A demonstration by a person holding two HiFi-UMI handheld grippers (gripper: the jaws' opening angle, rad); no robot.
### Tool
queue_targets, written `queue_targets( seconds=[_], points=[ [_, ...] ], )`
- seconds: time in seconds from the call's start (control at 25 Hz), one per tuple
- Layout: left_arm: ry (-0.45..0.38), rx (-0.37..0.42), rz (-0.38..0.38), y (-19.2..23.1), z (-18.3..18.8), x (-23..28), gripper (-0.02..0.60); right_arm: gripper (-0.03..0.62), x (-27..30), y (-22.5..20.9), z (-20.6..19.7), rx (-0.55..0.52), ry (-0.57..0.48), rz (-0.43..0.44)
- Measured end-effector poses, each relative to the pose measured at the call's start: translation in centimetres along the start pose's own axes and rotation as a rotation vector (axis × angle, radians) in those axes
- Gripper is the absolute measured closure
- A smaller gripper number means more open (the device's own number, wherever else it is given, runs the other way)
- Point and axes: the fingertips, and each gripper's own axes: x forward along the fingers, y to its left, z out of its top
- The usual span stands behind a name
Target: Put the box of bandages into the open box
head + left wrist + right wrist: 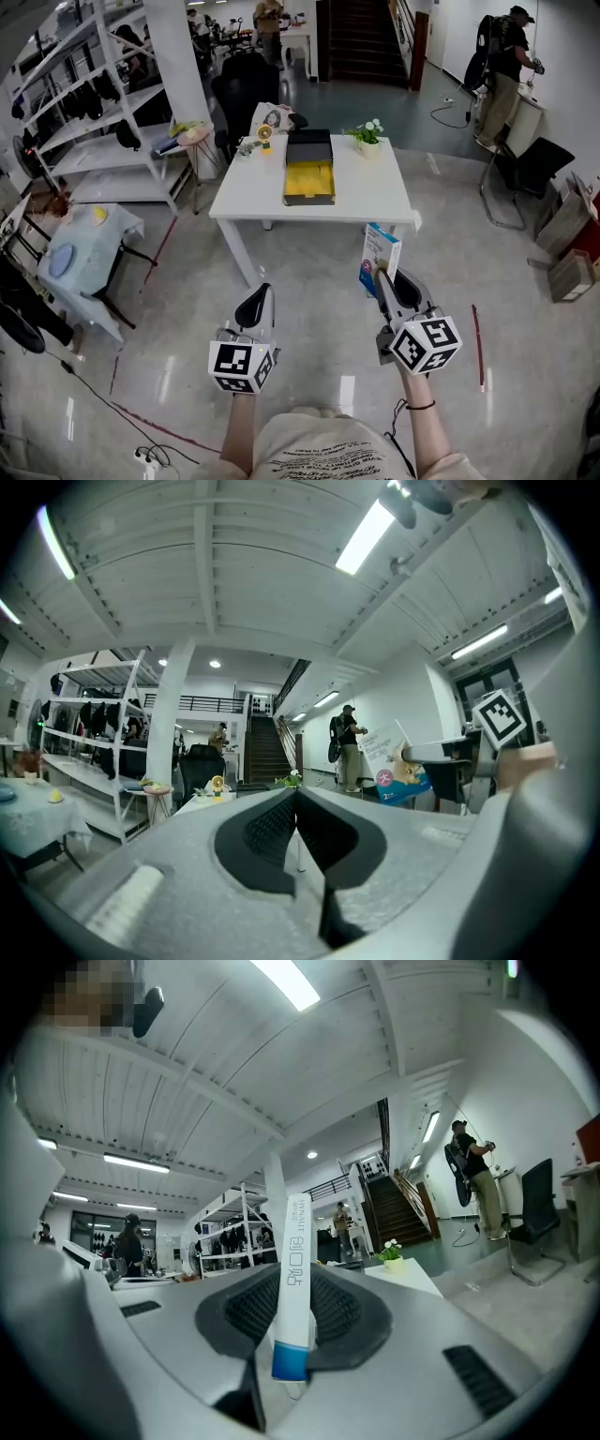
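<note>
While the left gripper (255, 296) is held level with its jaws pressed together on nothing, the right gripper (385, 277) beside it pinches the box of bandages (379, 251), which stands upright above the floor. Farther ahead, well apart from both, the open box (309, 178) lies on the white table (375, 192), its yellow inside showing.

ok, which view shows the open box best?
Head view: the open box sits on the white table, yellow inside visible from above. Both gripper views catch only the distant table; the box can't be made out there.
</note>
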Motion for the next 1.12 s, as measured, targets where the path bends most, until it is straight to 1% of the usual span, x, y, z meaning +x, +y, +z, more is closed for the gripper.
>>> queue_targets(
  seconds=[0.32, 0.44, 0.6, 0.84, 1.12],
  points=[
    [0.008, -0.011, 0.036, 0.3, -0.5, 0.8, 0.560, 0.503, 0.4, -2.3, -0.4, 0.054, -0.003, -0.010],
    [0.015, -0.012, 0.045, 0.8, -0.6, 1.7, 0.560, 0.503, 1.1, -3.3, -0.3, 0.089, -0.008, -0.009],
    [0.023, -0.013, 0.045, 1.5, -1.0, 3.6, 0.560, 0.503, 2.5, -5.0, -0.5, 0.093, -0.008, -0.014],
    [0.042, -0.014, 0.043, 3.7, -2.0, 7.4, 0.560, 0.503, 6.8, -6.8, -1.7, 0.099, 0.017, -0.010],
    [0.071, -0.022, 0.029, 7.8, -3.0, 13.9, 0.560, 0.503, 13.8, -8.6, -2.6, 0.122, 0.051, -0.016]
  ],
)
